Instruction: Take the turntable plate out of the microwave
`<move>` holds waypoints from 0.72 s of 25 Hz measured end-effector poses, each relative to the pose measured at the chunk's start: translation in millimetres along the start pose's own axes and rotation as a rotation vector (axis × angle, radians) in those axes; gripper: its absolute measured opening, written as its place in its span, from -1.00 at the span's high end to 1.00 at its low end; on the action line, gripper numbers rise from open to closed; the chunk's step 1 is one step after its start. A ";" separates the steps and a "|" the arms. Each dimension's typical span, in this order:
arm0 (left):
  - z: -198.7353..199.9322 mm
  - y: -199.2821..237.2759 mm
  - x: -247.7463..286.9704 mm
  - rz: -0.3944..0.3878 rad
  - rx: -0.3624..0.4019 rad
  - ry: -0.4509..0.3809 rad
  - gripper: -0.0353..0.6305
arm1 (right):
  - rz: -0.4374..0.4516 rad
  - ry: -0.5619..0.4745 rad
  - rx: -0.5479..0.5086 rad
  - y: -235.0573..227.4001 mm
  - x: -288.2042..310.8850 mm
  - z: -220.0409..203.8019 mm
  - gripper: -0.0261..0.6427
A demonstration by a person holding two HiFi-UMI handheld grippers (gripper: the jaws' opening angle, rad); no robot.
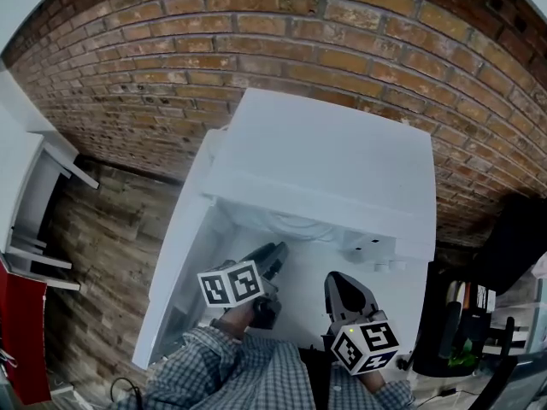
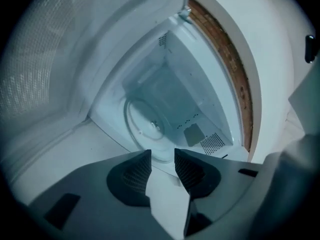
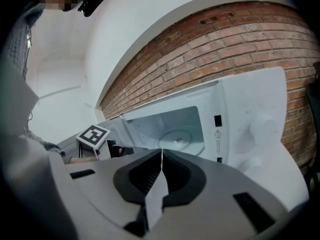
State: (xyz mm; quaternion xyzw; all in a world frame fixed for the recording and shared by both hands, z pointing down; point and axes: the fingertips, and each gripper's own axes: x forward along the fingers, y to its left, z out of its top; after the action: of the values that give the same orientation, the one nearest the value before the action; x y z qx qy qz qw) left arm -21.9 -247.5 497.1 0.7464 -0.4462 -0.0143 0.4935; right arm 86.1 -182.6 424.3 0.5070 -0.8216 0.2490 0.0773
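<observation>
Facing the open microwave (image 1: 333, 156), the left gripper (image 2: 162, 156) has its jaws apart with nothing between them; the right gripper (image 3: 161, 153) is closed and empty. The turntable plate (image 2: 150, 129) lies flat on the microwave's floor. A shallow rim pinch could let it slip and crack against the microwave's sill.

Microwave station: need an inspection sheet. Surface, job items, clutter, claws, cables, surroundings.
Surface: whatever the microwave stands on is hidden.
Job's things: door open; turntable plate lies inside the cavity, not yet out.
Clutter: dark holder right of the microwave, contents unclear.
Claws: left claw open, empty, aimed at the plate; right claw shut, empty, in front of the microwave.
Cables: what looks like a dark cable on the floor below the door.
Surroundings: brick wall, wooden floor, white shelf.
</observation>
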 end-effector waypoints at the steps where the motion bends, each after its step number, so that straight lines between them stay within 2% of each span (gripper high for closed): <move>1: 0.3 6.4 4.6 0.002 -0.027 0.008 0.53 | -0.004 0.003 -0.001 0.6 3.2 0.2 0.86; 7: 2.4 31.7 31.6 0.008 -0.110 0.055 0.53 | -0.038 0.026 0.005 -2.0 18.3 -0.2 0.86; 13: 0.7 46.8 51.5 0.007 -0.239 0.077 0.53 | -0.057 0.048 0.009 -7.2 31.4 -1.5 0.86; 18: 0.1 54.0 54.8 0.009 -0.375 0.068 0.54 | -0.053 0.078 0.004 -8.1 41.5 -6.8 0.86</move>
State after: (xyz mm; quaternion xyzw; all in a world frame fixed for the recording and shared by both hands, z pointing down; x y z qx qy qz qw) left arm -24.2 -291.1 560.5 0.6395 -0.4222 -0.0699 0.6387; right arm 72.6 -215.3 448.7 0.5188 -0.8036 0.2682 0.1148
